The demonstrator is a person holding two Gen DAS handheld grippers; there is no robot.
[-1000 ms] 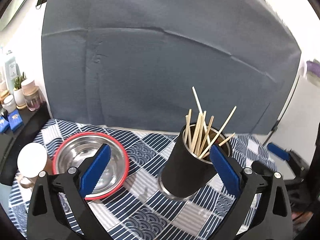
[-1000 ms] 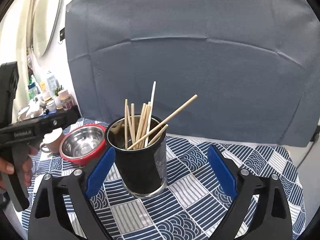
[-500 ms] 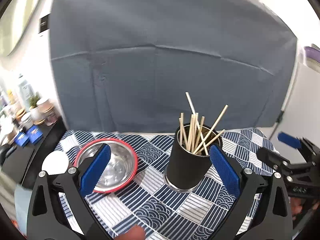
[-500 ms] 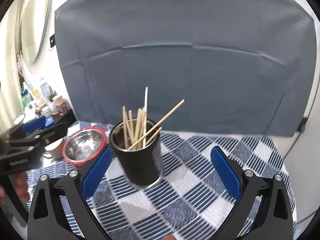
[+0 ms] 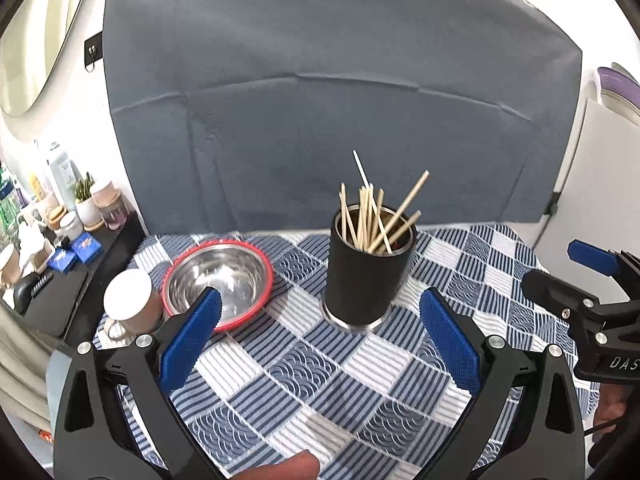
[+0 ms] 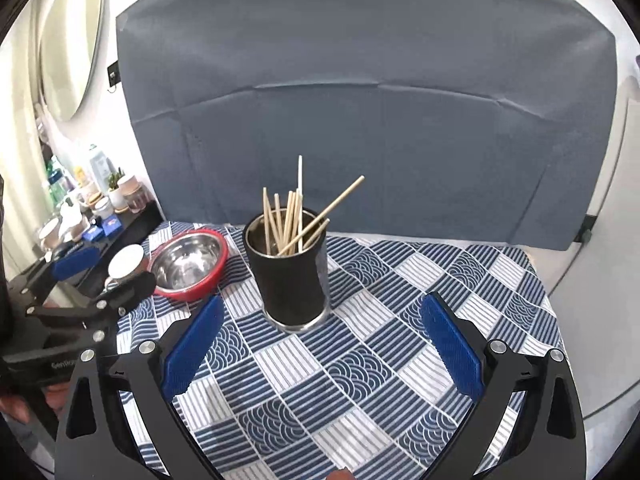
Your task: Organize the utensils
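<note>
left gripper (image 5: 320, 336) pulled back from the black cup (image 5: 366, 276), right gripper (image 6: 322, 336) backed off too

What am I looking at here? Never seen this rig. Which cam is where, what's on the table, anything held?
No robot: a person holds a two-finger hand gripper in each hand, with a fisheye camera on each looking forward along its blue fingers.

One picture comes from the left gripper, the other from the right gripper. Each also glimpses the other at its edge.

On the checked tablecloth stand a black cup full of wooden sticks, a red-rimmed steel bowl and a white mug.

Both grippers are open and hold nothing.
</note>
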